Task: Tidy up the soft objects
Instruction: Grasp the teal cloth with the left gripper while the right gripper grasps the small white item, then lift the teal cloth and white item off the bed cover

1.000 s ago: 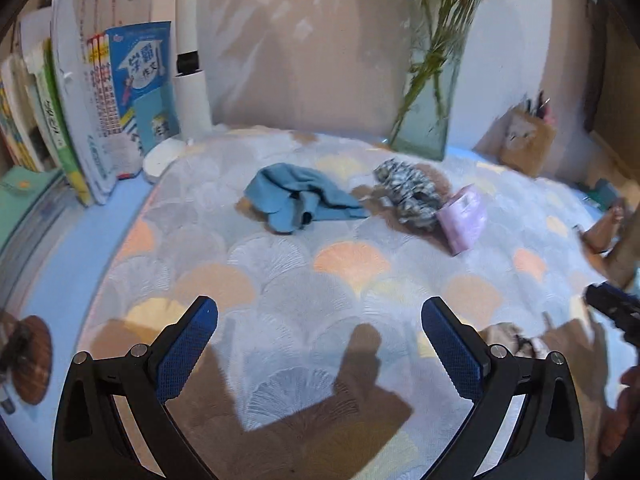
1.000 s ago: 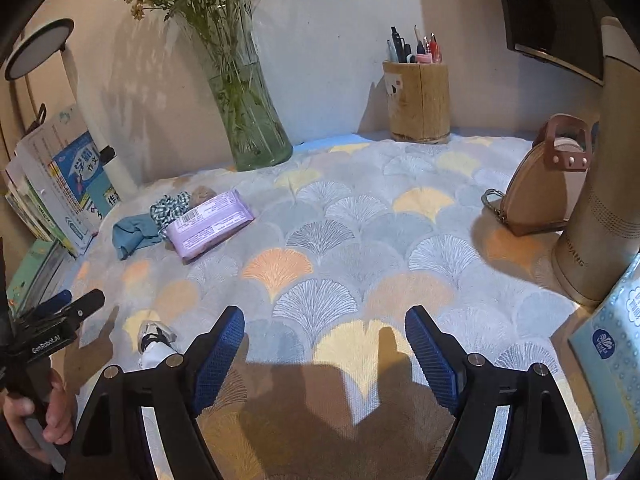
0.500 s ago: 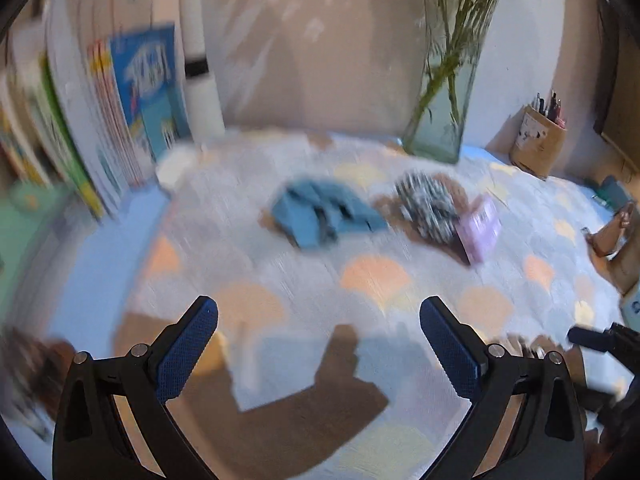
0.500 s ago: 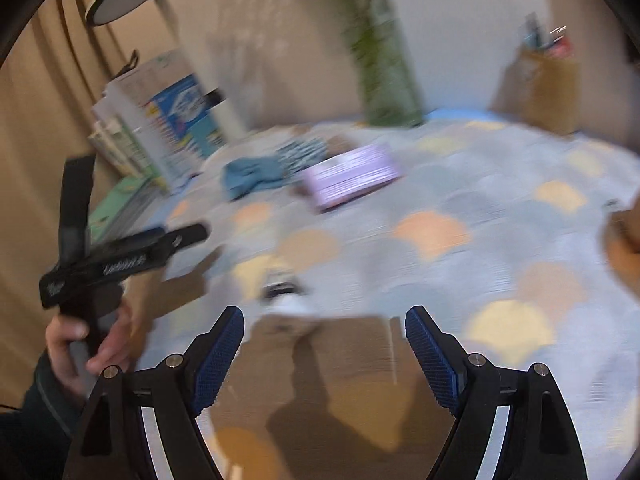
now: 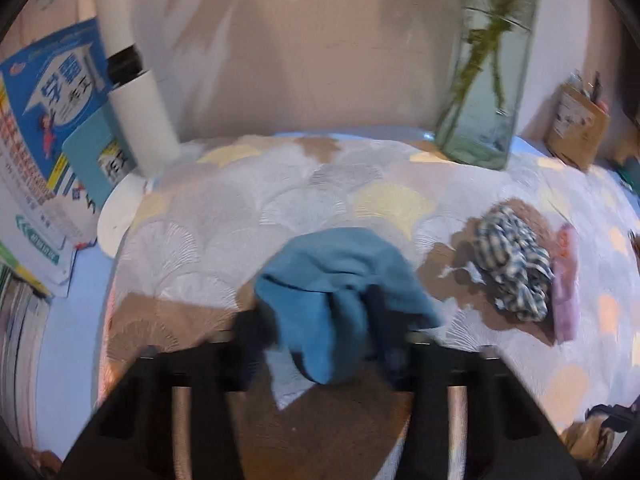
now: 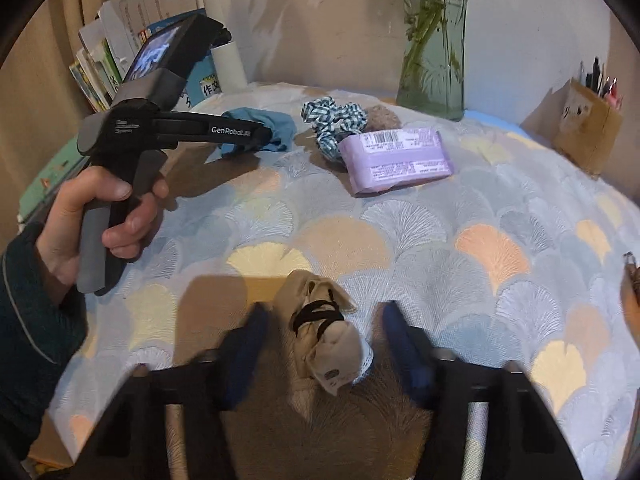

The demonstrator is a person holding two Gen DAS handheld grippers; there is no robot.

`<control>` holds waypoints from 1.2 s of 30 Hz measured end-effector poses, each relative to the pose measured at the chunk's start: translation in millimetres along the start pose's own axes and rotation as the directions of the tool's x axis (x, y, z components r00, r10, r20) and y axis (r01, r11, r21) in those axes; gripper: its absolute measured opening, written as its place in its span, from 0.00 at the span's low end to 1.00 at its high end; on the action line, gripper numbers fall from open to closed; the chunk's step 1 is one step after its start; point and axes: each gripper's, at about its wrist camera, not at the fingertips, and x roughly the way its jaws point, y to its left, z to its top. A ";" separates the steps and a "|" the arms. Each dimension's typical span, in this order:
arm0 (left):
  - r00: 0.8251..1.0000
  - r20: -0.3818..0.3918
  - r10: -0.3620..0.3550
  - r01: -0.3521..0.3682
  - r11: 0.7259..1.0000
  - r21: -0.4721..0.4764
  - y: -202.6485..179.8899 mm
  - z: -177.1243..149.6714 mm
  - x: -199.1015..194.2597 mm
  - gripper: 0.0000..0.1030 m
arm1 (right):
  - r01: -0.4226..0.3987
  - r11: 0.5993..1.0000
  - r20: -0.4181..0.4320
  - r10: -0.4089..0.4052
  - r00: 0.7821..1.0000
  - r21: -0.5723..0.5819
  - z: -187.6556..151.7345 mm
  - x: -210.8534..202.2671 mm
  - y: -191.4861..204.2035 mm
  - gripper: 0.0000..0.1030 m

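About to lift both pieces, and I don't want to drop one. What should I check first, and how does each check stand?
1. Blue cloth between the left gripper fingers: ok; its jaws have just been closing.
2. Left pads pressing on the cloth: cannot tell, blurred.
3. Beige bundle between the right gripper fingers: ok; these jaws have also been closing.
4. Right pads on the bundle: not ok, gaps both sides.
5. Checked scrunchie and purple packet clear of both grippers: ok.
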 end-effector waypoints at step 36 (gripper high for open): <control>0.995 0.090 0.030 -0.029 1.000 -0.006 -58.2 -68.8 -74.3 0.12 | 0.058 0.995 0.241 -0.077 0.968 0.085 -8.9 -40.8 -13.5 0.27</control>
